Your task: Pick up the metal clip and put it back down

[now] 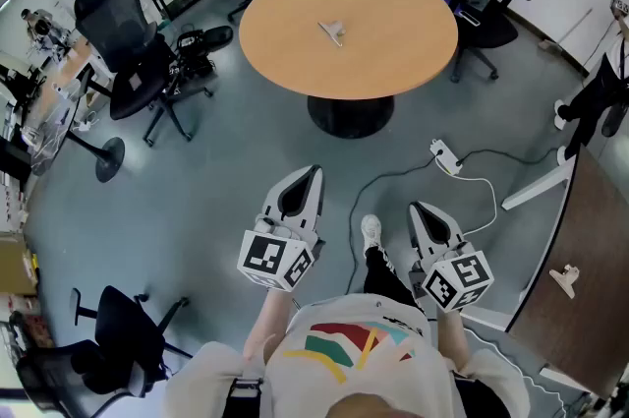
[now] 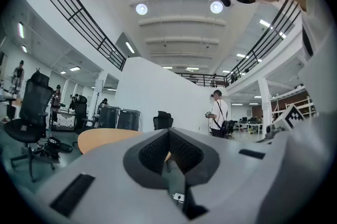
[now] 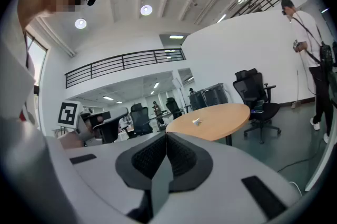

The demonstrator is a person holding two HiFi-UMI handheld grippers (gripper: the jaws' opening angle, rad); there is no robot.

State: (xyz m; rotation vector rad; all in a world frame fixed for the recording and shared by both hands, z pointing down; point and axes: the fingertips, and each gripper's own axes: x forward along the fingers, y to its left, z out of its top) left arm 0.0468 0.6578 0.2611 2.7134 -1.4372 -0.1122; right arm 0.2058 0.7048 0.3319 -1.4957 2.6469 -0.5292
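Tan round counter [image 1: 393, 42]: one metal clip [image 1: 332, 31] lies near centre, alone, well apart from both tongs. Two tongs: left tongs [image 1: 311, 172] pressed together, nothing between; right tongs [image 1: 417, 207] pressed together, nothing between. Both held over grey floor [image 1: 197, 200]. At least four black office chairs [image 1: 128, 42] around counter. One white power strip [image 1: 444, 156] on floor. Open office room.
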